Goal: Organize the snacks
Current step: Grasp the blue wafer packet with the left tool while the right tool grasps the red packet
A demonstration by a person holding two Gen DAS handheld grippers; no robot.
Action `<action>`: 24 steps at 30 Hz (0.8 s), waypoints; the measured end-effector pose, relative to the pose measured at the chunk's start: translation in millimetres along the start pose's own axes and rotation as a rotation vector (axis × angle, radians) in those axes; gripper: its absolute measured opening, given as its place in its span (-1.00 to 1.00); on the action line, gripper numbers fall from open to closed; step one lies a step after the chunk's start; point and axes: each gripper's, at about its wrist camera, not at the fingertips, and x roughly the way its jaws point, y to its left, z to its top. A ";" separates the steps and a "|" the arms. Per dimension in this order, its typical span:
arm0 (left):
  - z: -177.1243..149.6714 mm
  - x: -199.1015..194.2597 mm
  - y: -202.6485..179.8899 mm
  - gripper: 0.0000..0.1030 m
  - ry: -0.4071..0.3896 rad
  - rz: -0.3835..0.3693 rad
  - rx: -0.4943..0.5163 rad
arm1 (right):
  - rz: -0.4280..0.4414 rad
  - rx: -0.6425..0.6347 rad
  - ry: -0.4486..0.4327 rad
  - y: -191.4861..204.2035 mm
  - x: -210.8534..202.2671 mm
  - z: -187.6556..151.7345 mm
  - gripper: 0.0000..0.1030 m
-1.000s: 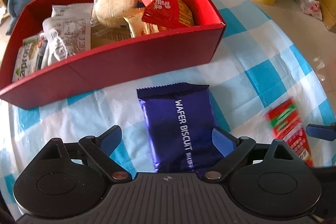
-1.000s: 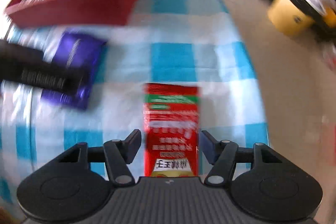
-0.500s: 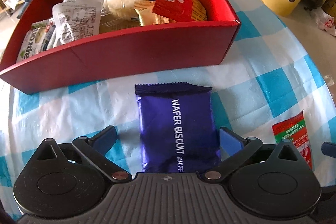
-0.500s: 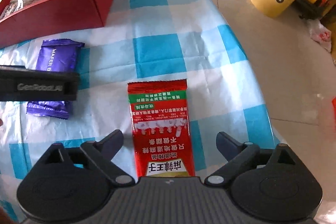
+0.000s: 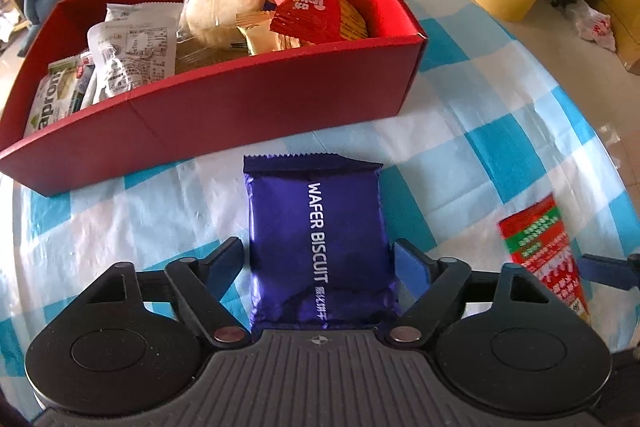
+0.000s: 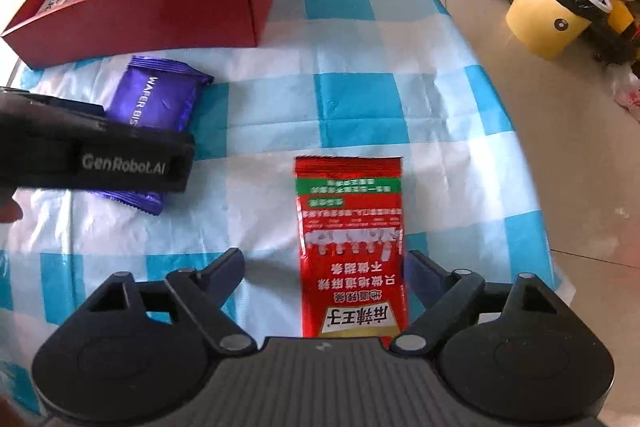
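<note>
Left wrist view: the left gripper (image 5: 319, 259) points down at the checked tablecloth (image 5: 500, 131) with the purple wafer biscuit pack (image 5: 316, 243) lying flat right between its fingers, in the lower middle of the frame. The jaws have just been closing in; both pads sit right at the pack's long edges, and it looks like a pinch, wrapper creased near the bottom. Just above the pack, across the upper left, sits the red box (image 5: 248, 99) already full of snacks. Lower right edge of the frame shows the red snack sachet (image 5: 540, 247) with one blue fingertip of the other gripper beside it.

Right wrist view: the right gripper (image 6: 325, 269) hangs over that red sachet (image 6: 350, 247), which lies flat in the lower middle. Jaws have been narrowing here too, but they stand apart: the right pad is about at the sachet's edge, the left pad has a clear gap of cloth before it. The wafer pack (image 6: 156, 107) sits at middle left, partly under the left gripper's black body. Red box (image 6: 152, 23) upper left, yellow bin (image 6: 544, 15) upper right on the floor.
</note>
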 end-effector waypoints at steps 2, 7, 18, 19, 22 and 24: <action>-5.8 -3.6 0.2 0.57 0.003 0.000 0.021 | -0.009 -0.023 -0.024 7.8 -3.9 -3.6 0.51; -19.9 -11.5 4.9 0.50 0.008 0.013 0.068 | 0.012 -0.016 -0.052 21.1 -0.1 -4.0 0.38; -35.5 -14.5 20.0 0.59 0.028 0.034 0.097 | 0.039 -0.044 0.007 29.6 13.3 -3.8 0.93; -34.1 -14.3 19.1 0.60 0.023 0.037 0.102 | 0.049 -0.037 0.011 27.4 13.5 -2.9 0.95; -32.2 -14.0 16.3 0.70 0.019 0.045 0.131 | 0.057 -0.049 0.009 26.4 12.9 -3.2 0.95; -31.9 -12.0 16.6 0.84 0.013 0.069 0.146 | 0.059 -0.061 -0.003 27.2 12.3 -4.8 0.95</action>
